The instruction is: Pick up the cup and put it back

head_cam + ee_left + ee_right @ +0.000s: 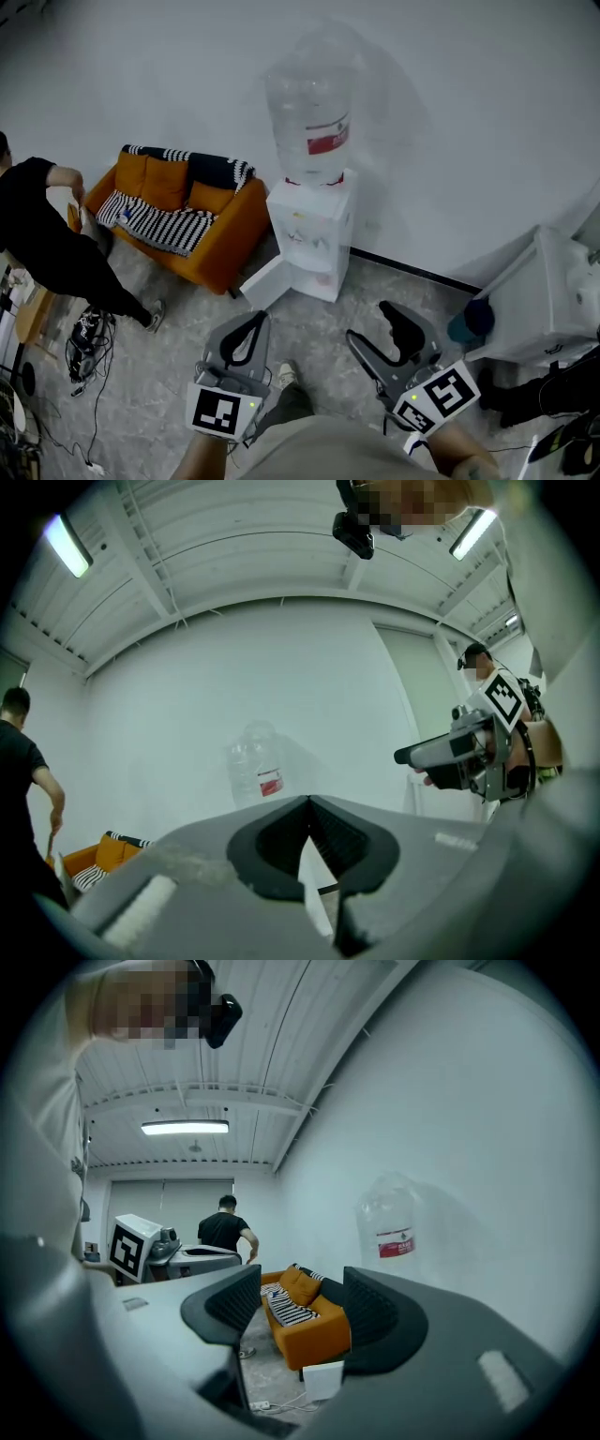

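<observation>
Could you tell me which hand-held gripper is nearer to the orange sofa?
Left. The left hand-held gripper is on the side toward the orange sofa; the right hand-held gripper is farther, beyond the left one.

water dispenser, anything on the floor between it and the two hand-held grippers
Nothing visible: bare floor between the left hand-held gripper, the right hand-held gripper and the water dispenser. Its lower door hangs open sideways. No cup shows.

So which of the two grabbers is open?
The right gripper: its jaws stand apart, and the orange sofa shows through the gap. The left gripper has its jaws closed tip to tip.
</observation>
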Demonstrator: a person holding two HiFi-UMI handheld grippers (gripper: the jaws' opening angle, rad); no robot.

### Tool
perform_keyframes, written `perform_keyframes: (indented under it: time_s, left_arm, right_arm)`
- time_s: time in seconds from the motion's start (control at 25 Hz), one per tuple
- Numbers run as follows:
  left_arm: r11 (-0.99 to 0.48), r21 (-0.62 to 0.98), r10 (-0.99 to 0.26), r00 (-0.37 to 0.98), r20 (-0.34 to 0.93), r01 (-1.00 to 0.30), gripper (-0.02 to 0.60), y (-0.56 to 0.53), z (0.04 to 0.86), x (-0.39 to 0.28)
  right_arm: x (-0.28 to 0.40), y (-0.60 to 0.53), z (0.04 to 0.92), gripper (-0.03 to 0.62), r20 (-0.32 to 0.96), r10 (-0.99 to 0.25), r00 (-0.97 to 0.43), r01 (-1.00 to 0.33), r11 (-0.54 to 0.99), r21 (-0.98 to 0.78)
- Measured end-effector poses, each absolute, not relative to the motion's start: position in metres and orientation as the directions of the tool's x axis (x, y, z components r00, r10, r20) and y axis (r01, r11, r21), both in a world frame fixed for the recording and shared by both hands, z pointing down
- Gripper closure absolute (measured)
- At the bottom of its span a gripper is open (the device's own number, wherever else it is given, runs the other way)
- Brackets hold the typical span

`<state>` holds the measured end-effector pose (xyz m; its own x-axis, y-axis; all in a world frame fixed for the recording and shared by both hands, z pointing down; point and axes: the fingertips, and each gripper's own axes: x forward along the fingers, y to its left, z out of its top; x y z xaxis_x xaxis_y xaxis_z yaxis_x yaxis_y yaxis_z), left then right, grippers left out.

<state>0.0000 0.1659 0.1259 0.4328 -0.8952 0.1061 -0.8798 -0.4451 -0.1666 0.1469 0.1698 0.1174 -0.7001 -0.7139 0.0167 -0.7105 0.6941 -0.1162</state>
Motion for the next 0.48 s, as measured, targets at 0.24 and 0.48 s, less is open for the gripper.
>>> perform_keyframes:
  time_s: [0.24,0.48]
  left_arm:
    - [-0.489,-0.150,-0.871,0.476,0.120,-0.859,0.579,0.077,0.119,-0.055]
    - [-0.539,-0.142,-0.841,0.519,0.152,-0.830,0.579,-0.006,0.128,-0.103]
  right_arm:
    - [0.088,0.087,0.112,0.316,0.046,-0.741,-0.669,-0.741,0.663,-0.103]
    - [0.045,0.008,0.120,0.316,0.081,-0.783,-0.617,-0.786,0.608,-0.112]
